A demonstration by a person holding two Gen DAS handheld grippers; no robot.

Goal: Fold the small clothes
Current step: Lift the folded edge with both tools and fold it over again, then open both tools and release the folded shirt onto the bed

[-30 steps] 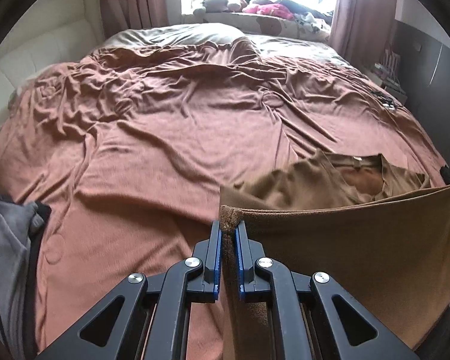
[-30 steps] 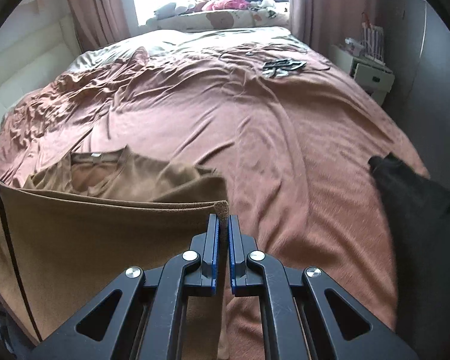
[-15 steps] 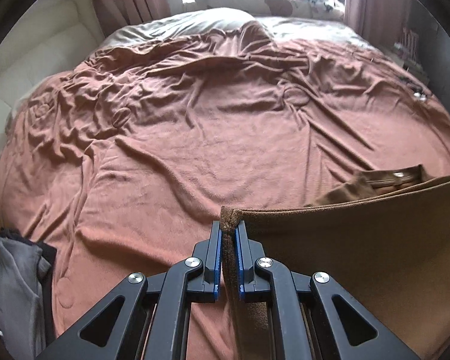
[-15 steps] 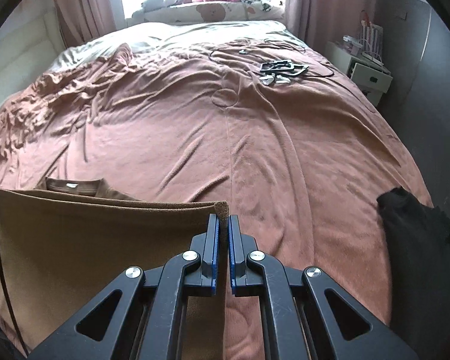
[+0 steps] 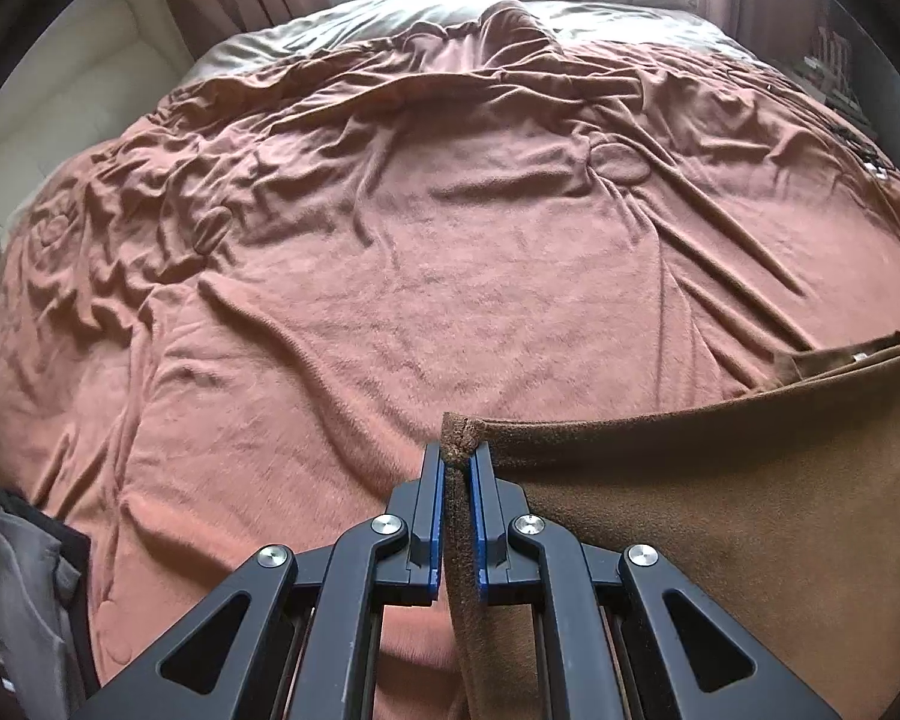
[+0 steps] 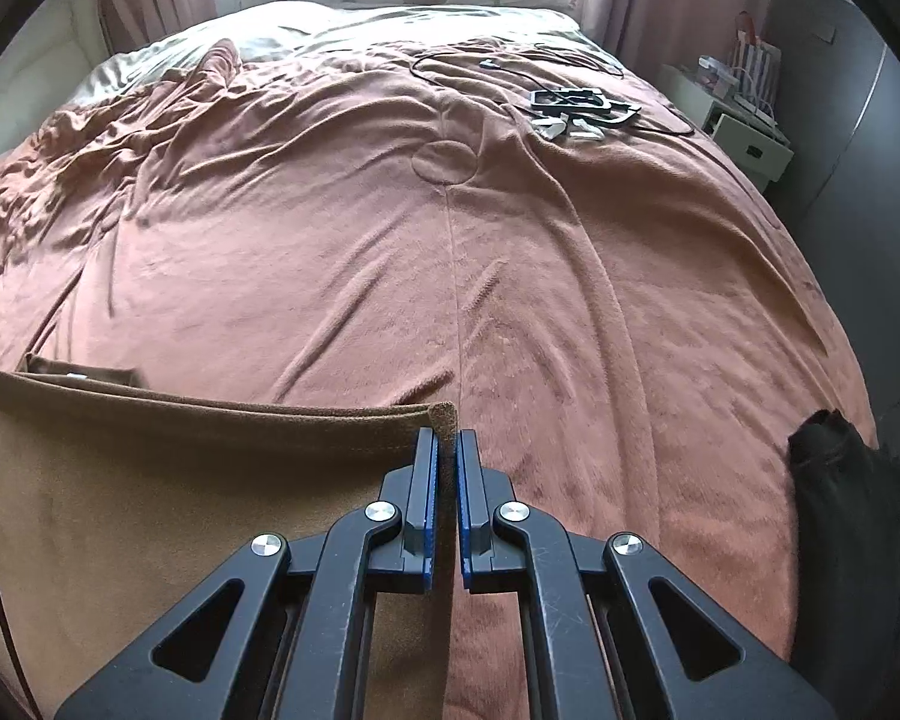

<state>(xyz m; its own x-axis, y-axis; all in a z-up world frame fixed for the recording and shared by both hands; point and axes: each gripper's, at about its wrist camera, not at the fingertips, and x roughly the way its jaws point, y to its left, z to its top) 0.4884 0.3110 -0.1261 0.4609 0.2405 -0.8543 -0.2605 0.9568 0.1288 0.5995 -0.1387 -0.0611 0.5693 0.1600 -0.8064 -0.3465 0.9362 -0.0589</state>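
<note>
A brown shirt (image 5: 720, 498) is held up by its edge over the bed. My left gripper (image 5: 461, 459) is shut on the shirt's left corner. My right gripper (image 6: 445, 441) is shut on the shirt's right corner, and the shirt (image 6: 180, 480) hangs stretched to its left. The collar part lies on the bed behind the raised edge and barely shows in the left wrist view (image 5: 840, 354) and the right wrist view (image 6: 78, 375). The lower part of the shirt is hidden below the grippers.
A wrinkled pink-brown blanket (image 5: 450, 240) covers the bed. Grey and black clothes (image 5: 24, 570) lie at the near left edge. A black garment (image 6: 846, 510) lies at the near right edge. Cables and small black and white items (image 6: 576, 108) lie far right. A nightstand (image 6: 744, 132) stands beside the bed.
Both grippers have carried the shirt's held edge forward over the collar part, so much less of the collar shows now. Both stay shut on the corners.
</note>
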